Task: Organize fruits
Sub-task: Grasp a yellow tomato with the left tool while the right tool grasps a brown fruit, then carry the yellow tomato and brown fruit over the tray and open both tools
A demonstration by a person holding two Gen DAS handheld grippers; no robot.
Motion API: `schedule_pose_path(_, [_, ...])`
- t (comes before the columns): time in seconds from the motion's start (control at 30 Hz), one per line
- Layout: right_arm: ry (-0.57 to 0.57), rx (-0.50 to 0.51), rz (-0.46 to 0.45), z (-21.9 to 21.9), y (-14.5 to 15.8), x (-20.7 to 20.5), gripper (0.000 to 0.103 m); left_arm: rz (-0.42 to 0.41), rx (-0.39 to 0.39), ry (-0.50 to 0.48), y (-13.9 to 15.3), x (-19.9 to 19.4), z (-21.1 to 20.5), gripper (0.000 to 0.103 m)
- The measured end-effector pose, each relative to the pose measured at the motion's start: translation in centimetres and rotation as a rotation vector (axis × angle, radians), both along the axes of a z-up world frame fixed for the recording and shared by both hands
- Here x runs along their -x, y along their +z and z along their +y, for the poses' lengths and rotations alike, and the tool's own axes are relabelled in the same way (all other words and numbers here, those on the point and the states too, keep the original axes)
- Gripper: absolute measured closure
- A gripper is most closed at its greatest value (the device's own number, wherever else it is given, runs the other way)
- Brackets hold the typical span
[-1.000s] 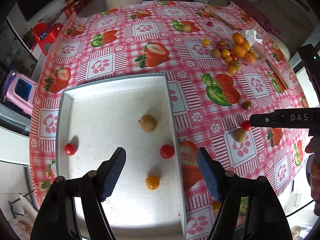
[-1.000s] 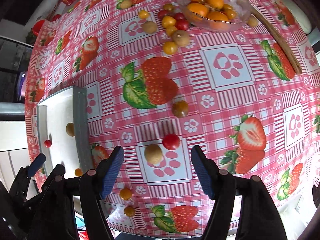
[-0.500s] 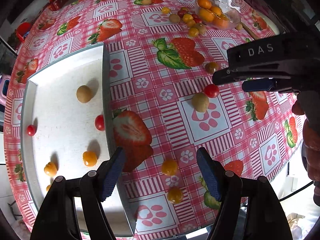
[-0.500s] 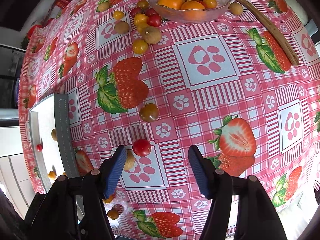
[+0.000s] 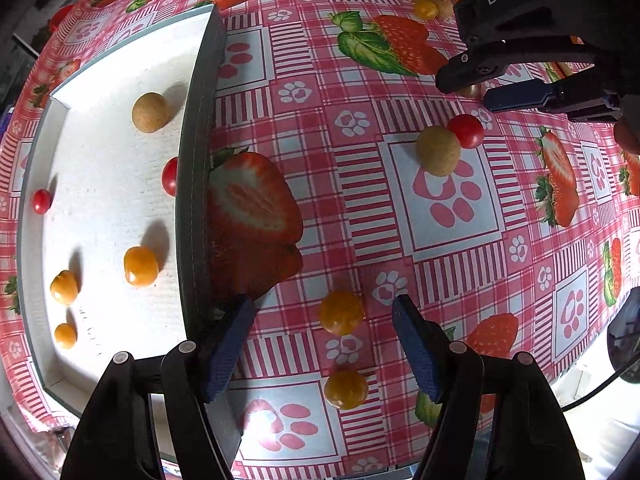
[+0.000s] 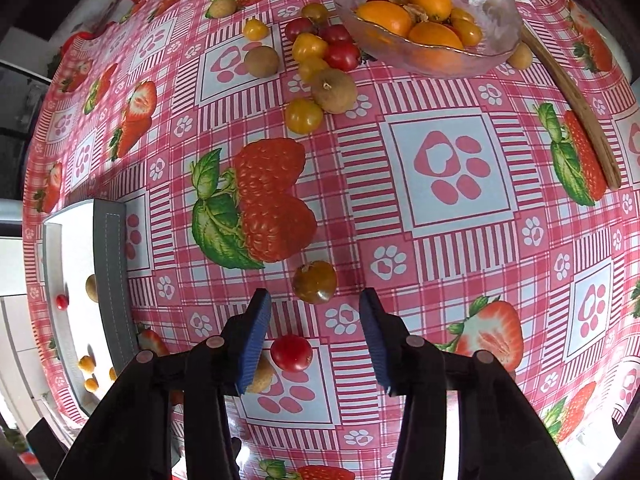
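My left gripper (image 5: 322, 316) is open and empty, low over the tablecloth, with an orange cherry tomato (image 5: 341, 312) between its fingertips and a second one (image 5: 345, 389) just below. My right gripper (image 6: 316, 308) is open and empty, with a brownish-green tomato (image 6: 315, 282) just ahead of its fingertips and a red cherry tomato (image 6: 291, 353) beneath it. It also shows in the left wrist view (image 5: 464, 84), hovering above the red tomato (image 5: 465, 131) and a tan longan (image 5: 437, 151). The white tray (image 5: 196, 120) holds several small fruits.
A glass bowl (image 6: 492, 46) of oranges stands at the far side, with a heap of loose tomatoes and longans (image 6: 320, 60) beside it. A wooden stick (image 6: 576, 108) lies to the right. The table's near edge is close below both grippers.
My left gripper has moved right, off the tray, and down to the loose orange tomatoes. My right gripper has advanced past the red tomato toward the brownish-green one.
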State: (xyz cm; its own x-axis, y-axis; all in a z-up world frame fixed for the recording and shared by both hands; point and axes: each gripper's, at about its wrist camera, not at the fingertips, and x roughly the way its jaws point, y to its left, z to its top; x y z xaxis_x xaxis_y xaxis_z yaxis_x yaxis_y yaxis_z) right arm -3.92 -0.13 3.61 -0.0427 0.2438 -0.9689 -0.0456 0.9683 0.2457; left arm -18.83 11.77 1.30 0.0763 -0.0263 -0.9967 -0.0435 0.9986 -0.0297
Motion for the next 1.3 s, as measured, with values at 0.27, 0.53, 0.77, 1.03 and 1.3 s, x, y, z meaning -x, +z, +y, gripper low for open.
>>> schedule_pose_path(0.27, [0.017,0.012,-0.029,1.0,-0.1,-0.5,0.079,-0.029,-0.004,-0.035,0.6,-0.4,-0.4,0.077])
schedule_pose_path(0.53, [-0.015,-0.007,-0.013,-1.2,0.6,1.2,0.079,-0.013,0.111,-0.001,1.3,-0.8,0.8,0.081])
schedule_pose_path(0.77, [-0.070,-0.040,0.012,-3.7,1.5,3.1,0.079,-0.019,0.186,0.002,3.3,0.0,2.5,0.081])
schedule_pose_path(1.03, [-0.082,-0.059,0.019,-4.2,2.8,4.8,0.079,-0.045,0.205,-0.001,4.9,0.5,3.9,0.081])
schedule_pose_path(1.3, [-0.068,-0.063,0.027,-3.0,3.8,6.1,0.079,-0.096,0.219,0.008,6.6,-0.1,5.0,0.081])
